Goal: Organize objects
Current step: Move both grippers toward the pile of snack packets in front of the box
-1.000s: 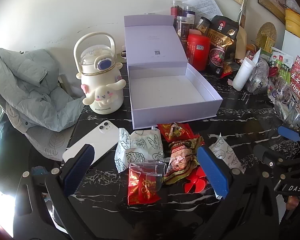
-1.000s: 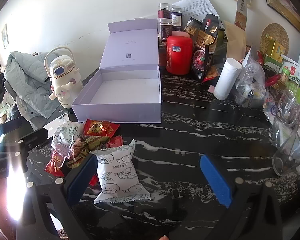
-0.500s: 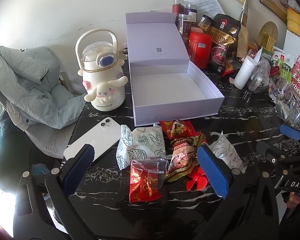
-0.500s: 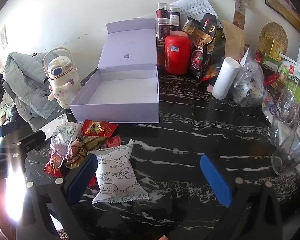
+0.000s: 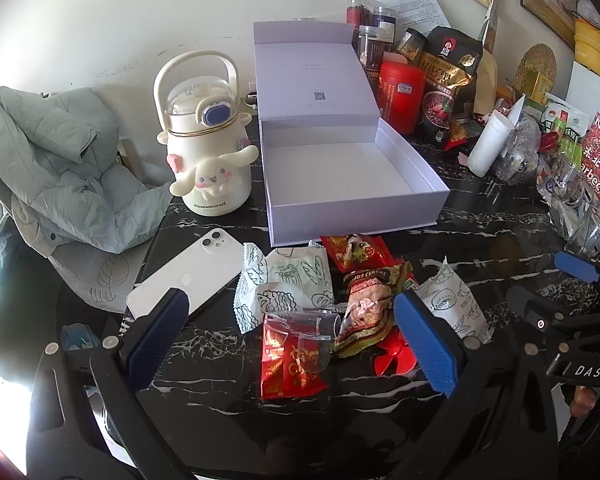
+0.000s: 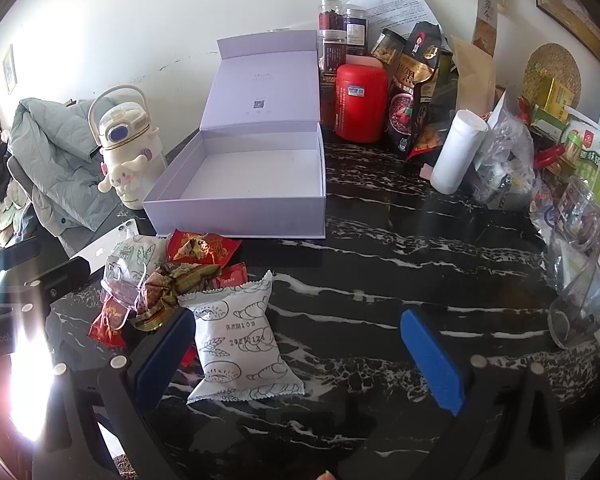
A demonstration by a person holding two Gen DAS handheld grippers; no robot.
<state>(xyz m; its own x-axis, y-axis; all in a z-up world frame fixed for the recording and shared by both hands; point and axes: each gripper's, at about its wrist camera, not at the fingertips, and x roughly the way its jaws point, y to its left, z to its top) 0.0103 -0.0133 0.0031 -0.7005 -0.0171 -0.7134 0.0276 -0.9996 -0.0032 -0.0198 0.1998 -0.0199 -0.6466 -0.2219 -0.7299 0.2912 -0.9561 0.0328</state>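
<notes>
Seeing both grippers spread wide, nothing between the pads. Left gripper [image 5: 290, 342] sits low over the snack pile near the table's front edge; its jaws bracket the red foil pack [image 5: 290, 364] w/ a clear wrapper on top and the brown/gold cereal bar pack [image 5: 366, 308]. Right gripper [image 6: 300, 354] is off to the right of the pile, left pad just beside the white bread packet [image 6: 240, 340], right pad over bare black marble table [image 6: 420, 248].

Rest of pile: 2nd white printed packet [image 5: 286, 284], red candy pack [image 5: 354, 250] just in front of the box. Lavender box [image 5: 340, 184] is behind the pile, lid propped up at the back, inside empty. Cinnamoroll bottle [image 5: 208, 152] left of the box, white phone [image 5: 188, 276] face down front-left of pile. Red canister [image 6: 360, 102], jars and bags cluster behind/right of box. Grey-green jacket [image 5: 56, 168] on a chair at far left.
</notes>
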